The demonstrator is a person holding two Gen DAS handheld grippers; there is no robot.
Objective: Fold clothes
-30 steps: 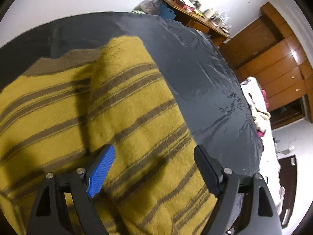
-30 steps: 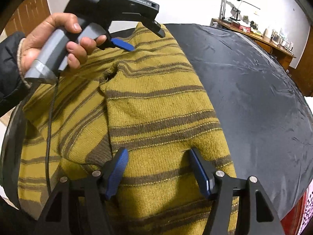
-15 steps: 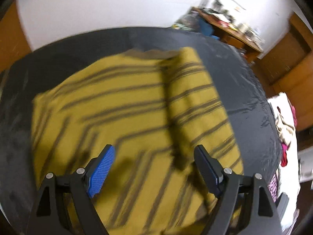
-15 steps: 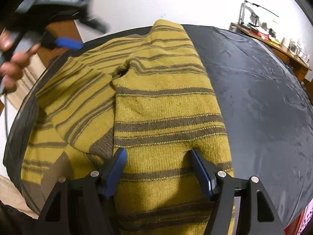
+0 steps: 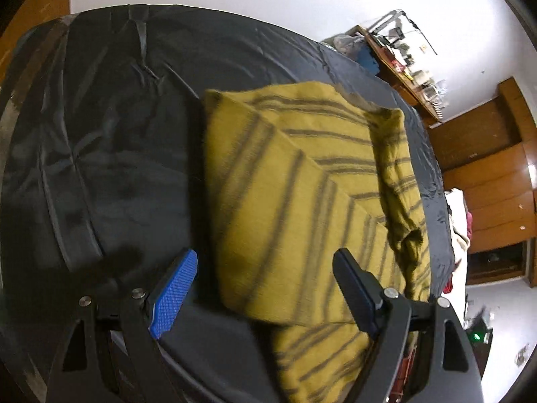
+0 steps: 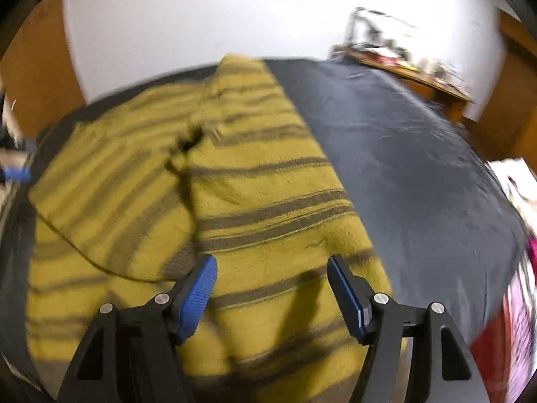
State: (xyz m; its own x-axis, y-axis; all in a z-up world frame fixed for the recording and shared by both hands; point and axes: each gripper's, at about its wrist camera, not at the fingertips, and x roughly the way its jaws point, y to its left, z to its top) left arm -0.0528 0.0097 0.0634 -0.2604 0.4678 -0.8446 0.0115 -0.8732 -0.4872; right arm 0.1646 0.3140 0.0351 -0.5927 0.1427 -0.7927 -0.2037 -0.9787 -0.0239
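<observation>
Your left tongs [image 5: 265, 265]: spread, empty.
Your right tongs [image 6: 272, 270]: spread, empty.
Sweater [image 5: 302, 184]: partly folded on black surface [image 5: 100, 134].

Home bedroom: wooden wardrobe [image 5: 486, 181], cluttered desk [image 5: 399, 67].

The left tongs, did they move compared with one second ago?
Yes. The left tongs drew back leftward: more black table cover shows, and the striped sweater sits farther right.
</observation>
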